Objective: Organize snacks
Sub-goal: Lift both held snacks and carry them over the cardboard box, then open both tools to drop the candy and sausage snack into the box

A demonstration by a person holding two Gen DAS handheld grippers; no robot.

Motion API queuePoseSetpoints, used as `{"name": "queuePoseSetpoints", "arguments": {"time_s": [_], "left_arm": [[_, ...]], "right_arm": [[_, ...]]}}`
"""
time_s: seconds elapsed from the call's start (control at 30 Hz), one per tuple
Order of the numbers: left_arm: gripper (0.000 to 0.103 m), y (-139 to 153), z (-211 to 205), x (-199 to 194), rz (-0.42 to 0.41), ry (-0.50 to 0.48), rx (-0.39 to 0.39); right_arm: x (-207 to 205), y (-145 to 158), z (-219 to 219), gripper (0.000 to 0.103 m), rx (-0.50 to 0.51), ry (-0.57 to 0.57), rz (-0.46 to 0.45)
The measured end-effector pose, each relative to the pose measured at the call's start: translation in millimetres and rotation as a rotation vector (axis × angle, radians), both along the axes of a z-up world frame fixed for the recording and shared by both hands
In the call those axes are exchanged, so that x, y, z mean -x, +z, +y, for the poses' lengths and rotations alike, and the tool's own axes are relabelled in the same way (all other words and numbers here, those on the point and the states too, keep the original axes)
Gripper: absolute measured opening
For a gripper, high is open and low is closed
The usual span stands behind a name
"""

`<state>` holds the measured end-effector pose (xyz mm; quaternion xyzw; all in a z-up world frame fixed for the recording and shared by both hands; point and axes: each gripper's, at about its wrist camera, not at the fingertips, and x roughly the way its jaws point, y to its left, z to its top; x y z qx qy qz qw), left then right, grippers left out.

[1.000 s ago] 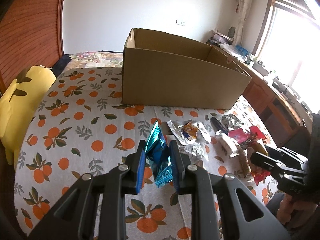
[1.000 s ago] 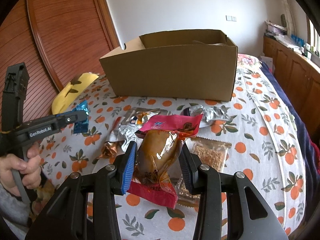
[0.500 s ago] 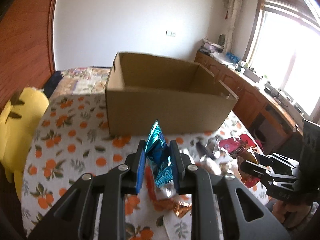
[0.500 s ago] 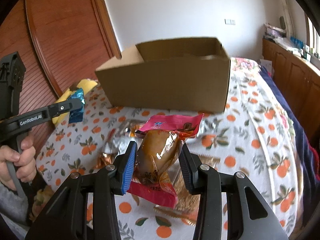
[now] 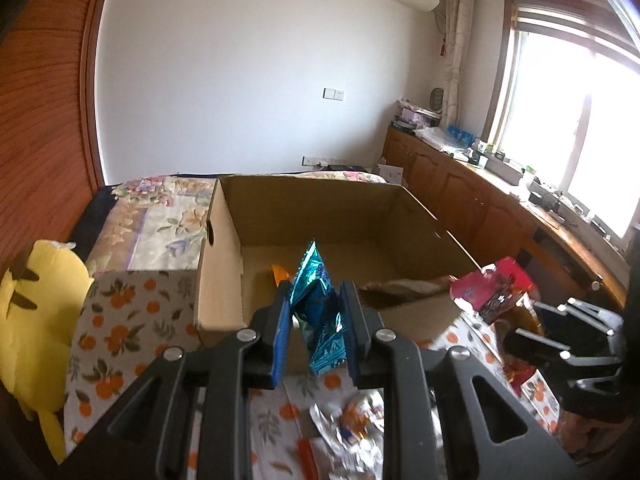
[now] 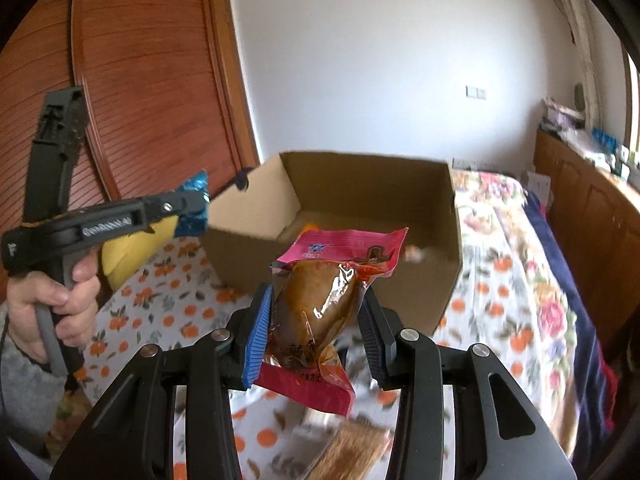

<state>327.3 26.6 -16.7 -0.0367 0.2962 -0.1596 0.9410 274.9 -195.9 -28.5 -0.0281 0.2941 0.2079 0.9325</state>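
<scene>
My left gripper (image 5: 316,300) is shut on a shiny blue foil snack packet (image 5: 318,312), held upright just above the near wall of an open cardboard box (image 5: 220,280). An orange packet (image 5: 279,272) lies inside the box. My right gripper (image 6: 318,304) is shut on a pink-edged clear packet of brown meat (image 6: 320,300), raised in front of the same box (image 6: 448,280). In the right wrist view the left gripper (image 6: 196,204) shows at the left with the blue packet (image 6: 194,200), held by a hand (image 6: 52,308). The right gripper (image 5: 516,330) and its pink packet (image 5: 492,288) appear at the right of the left wrist view.
The box stands on a bed with an orange-print sheet (image 5: 120,320). Several loose snack packets (image 5: 352,428) lie on the sheet below the grippers. A yellow plush pillow (image 5: 36,312) lies at the left. Wooden cabinets (image 5: 480,208) run along the right under a window.
Both grippers have risen and moved toward the box with their packets still held. The box now shows its open inside, and the loose snacks have dropped low in view.
</scene>
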Motion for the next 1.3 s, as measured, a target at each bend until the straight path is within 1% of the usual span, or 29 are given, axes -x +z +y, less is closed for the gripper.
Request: {"name": "queuePoseSetpoints", "arguments": {"time_s": [0.13,0.3,0.43,0.63,0.87,1.1,1.23,1.3], "left_arm": [[0.021,-5,1,-24,0.019,0.013,-0.002],[0.021,-12,2,-47,0.043,0.024,-0.003],[0.021,-20,-1,-63,0.065,0.023,0.006],[0.022,-35,-13,-81,0.098,0.009,-0.003],[0.023,-44,-23,-89,0.117,-0.009,-0.021],[0.033,-51,-27,-87,0.135,-0.017,-0.041],[0.035,-48,-27,-79,0.134,-0.013,-0.039],[0.036,-46,-27,-75,0.128,-0.016,-0.043]], "right_arm": [[-22,12,4,0.041,0.013,0.017,-0.035],[-50,18,5,0.041,-0.012,0.032,-0.050],[-74,17,7,0.041,-0.023,0.047,-0.042],[-109,6,12,0.041,-0.030,0.055,0.000],[-132,-15,15,0.041,-0.036,0.046,0.050],[-145,-28,19,0.043,-0.010,0.037,0.086],[-147,-35,21,0.044,0.016,0.030,0.103],[-145,-36,21,0.047,0.020,0.023,0.101]]}}
